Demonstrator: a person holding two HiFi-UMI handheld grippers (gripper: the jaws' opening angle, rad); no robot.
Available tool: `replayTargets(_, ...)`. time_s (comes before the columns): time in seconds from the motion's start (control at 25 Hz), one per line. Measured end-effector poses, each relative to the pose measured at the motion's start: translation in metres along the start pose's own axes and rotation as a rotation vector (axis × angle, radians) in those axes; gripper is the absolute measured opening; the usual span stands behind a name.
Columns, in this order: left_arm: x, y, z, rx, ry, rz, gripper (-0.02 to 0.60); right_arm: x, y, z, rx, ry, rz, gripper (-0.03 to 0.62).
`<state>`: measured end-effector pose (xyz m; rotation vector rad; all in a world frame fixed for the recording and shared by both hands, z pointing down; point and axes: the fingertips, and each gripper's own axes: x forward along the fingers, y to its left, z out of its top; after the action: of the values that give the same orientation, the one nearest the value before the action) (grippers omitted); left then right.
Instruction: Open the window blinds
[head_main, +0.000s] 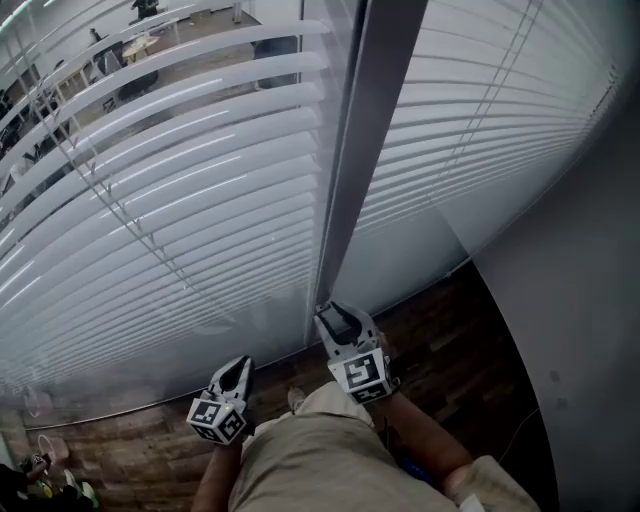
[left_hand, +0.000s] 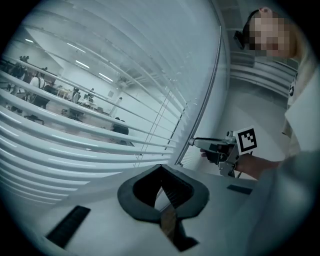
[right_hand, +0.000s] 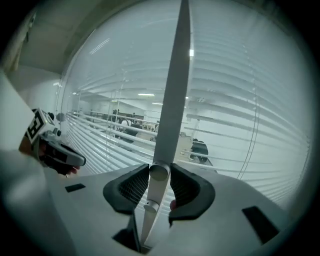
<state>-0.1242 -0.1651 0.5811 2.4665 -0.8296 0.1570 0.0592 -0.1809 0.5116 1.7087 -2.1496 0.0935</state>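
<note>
**A:** Entry one, grippers?

**B:** My right gripper (right_hand: 159, 171) is clamped on the tilt wand (right_hand: 149, 206), which runs between its jaws. My left gripper (left_hand: 161, 186) has its jaws together and holds nothing.

**A:** Task status?

**B:** Partway, I judge. The blinds (head_main: 170, 170) ahead of my left gripper show an office through the slat gaps. Those beyond my right look closed.

**A:** Surroundings?

**B:** Grey window post (head_main: 360, 150) ahead, wood floor (head_main: 450, 330) below, plain wall (head_main: 590, 300) rightward.

We get cool, even light through the blind slats (head_main: 200, 150), brightest where ceiling light strips (left_hand: 75, 47) glow beyond them. The wooden floor (head_main: 120, 450) at the bottom lies dim. Both gripper views bulge into black round corners, foregrounds soft.
</note>
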Motion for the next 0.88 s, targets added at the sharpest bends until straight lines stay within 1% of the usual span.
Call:
replayTargets(0.08, 0.001, -0.003, 0.006, -0.004, -0.004, 0.003, 0.014, -0.005, -0.007, 0.007, 0.055, -0.018, 0.010, 0.124)
replayTargets(0.16, 0.003, -0.007, 0.010, -0.004, -0.007, 0.007, 0.014, -0.010, -0.015, 0.008, 0.088, -0.032, 0.016, 0.123)
replayTargets(0.32, 0.008, -0.014, 0.007, -0.014, -0.010, 0.028, 0.014, -0.014, -0.029, -0.006, 0.130, -0.010, 0.042, 0.123)
replayTargets(0.4, 0.005, -0.007, 0.006, -0.020, -0.016, 0.044, 0.014, -0.010, -0.026, -0.011, 0.132, 0.000, 0.051, 0.123)
replayTargets(0.52, 0.002, -0.002, 0.014, -0.011, -0.032, 0.056, 0.014, -0.010, -0.027, -0.008, 0.117, -0.007, 0.053, 0.123)
replayTargets(0.6, 0.002, -0.010, 0.019, -0.002, -0.040, 0.068, 0.014, -0.018, -0.034, -0.005, 0.110, -0.007, 0.063, 0.123)
replayTargets(0.76, 0.005, -0.039, 0.031, 0.025, -0.080, 0.099, 0.014, -0.038, -0.053, -0.005, 0.115, -0.016, 0.096, 0.123)
replayTargets(0.88, 0.010, -0.036, 0.032, 0.019, -0.106, 0.142, 0.014, -0.032, -0.054, -0.009, 0.111, -0.023, 0.141, 0.123)
